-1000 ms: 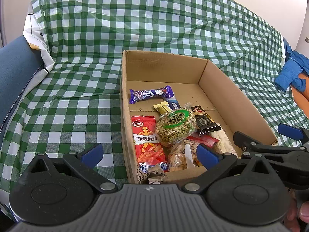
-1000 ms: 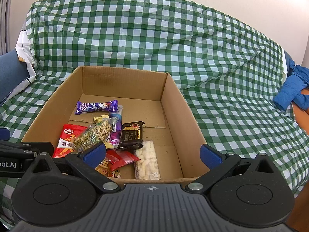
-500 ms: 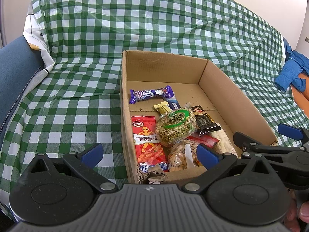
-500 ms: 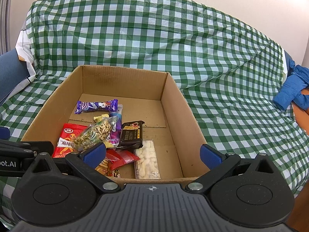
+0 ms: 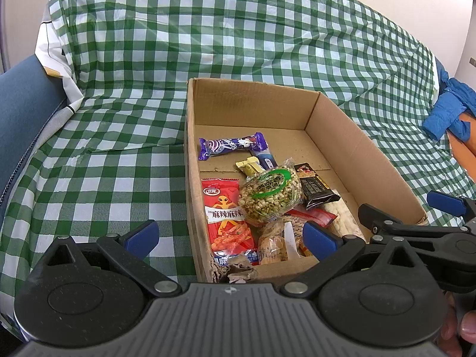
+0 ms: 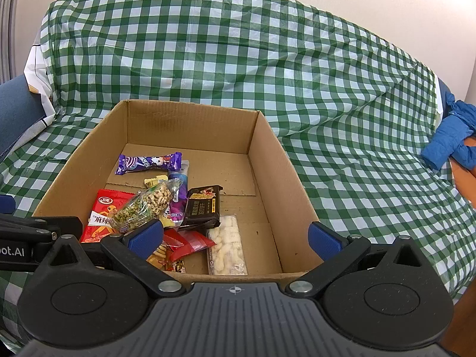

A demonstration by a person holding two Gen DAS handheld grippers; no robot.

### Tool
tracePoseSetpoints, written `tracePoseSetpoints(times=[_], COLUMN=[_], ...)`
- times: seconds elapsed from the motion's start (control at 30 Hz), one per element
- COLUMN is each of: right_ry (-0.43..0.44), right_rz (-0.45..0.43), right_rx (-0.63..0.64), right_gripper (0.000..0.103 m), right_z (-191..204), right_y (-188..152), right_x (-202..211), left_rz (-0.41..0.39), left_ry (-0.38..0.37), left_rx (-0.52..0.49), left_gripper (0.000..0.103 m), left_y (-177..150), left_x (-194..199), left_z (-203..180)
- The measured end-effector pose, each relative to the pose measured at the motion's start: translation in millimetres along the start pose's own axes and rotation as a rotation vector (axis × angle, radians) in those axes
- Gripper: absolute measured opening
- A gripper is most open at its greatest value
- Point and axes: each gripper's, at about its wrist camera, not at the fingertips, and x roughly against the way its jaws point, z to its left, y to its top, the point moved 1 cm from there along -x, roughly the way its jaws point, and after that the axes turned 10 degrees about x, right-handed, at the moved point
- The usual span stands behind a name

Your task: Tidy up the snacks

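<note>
An open cardboard box (image 5: 366,160) (image 6: 285,175) sits on the green checked cloth. Inside lie several snacks: a purple bar (image 5: 232,145) (image 6: 148,162), a red spicy-strip pack (image 5: 227,214) (image 6: 104,214), a round green puffed-grain pack (image 5: 272,192) (image 6: 145,205), a black bar (image 5: 315,186) (image 6: 203,206), a clear pack of white pieces (image 6: 227,245) and a small red pack (image 6: 186,242). My left gripper (image 5: 229,233) is open and empty above the box's near left corner. My right gripper (image 6: 235,236) is open and empty above the box's near edge.
The green checked cloth (image 6: 342,119) covers a sofa seat and back. A blue cushion (image 5: 20,104) lies at the left. A blue garment (image 6: 449,139) (image 5: 449,110) lies at the far right. The right gripper's body shows in the left wrist view (image 5: 416,229).
</note>
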Motion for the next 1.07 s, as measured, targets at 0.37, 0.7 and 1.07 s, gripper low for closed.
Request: tracePoseSetpoints(times=[0.37, 0.7, 1.07], right_ry=[0.0, 0.0, -0.013], right_rz=[0.001, 0.001, -0.009], right_rx=[0.0, -0.001, -0.023], right_gripper=[0.102, 0.102, 0.102], right_z=[-0.1, -0.1, -4.0], right_y=[0.0, -0.5, -1.8], right_x=[-0.2, -0.4, 1.4], left_rz=[-0.003, -0.006, -0.051], left_ry=[-0.008, -0.019, -0.072], left_rx=[0.001, 0.005, -0.003], left_gripper=[0.103, 0.103, 0.103], left_y=[1.0, 2.3, 5.1], left_x=[0.9, 1.6, 7.0], left_z=[-0.2, 0.7, -3.9])
